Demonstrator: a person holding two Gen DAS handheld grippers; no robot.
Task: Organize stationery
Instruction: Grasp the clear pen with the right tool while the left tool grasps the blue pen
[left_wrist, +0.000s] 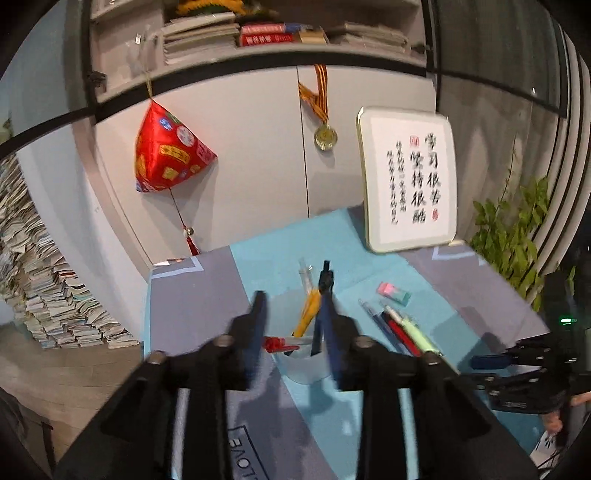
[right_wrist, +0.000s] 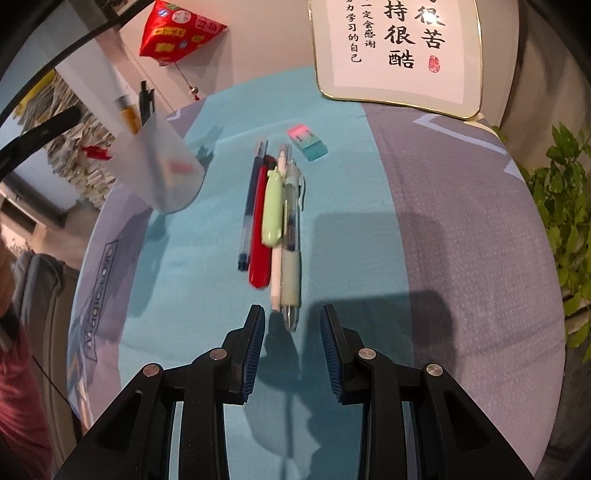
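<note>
In the left wrist view my left gripper (left_wrist: 293, 308) hangs open over a translucent cup (left_wrist: 301, 369). The cup holds a yellow pen (left_wrist: 308, 314), a black pen (left_wrist: 325, 280) and a red clip (left_wrist: 277, 344). The black pen stands close by the right finger, and no pad presses on it. Several pens (right_wrist: 273, 221) lie side by side on the turquoise cloth (right_wrist: 192, 280): blue, red, white and pale green. My right gripper (right_wrist: 293, 332) is open just above their near ends, with nothing gripped. A pink-and-teal eraser (right_wrist: 307, 142) lies beyond them.
A framed calligraphy panel (right_wrist: 399, 48) leans at the back of the table. A red pyramid ornament (left_wrist: 168, 155) and a medal (left_wrist: 325, 137) hang on the cabinet. A leafy plant (right_wrist: 565, 206) stands at the right edge. Stacked papers (left_wrist: 40, 280) rise past the left edge.
</note>
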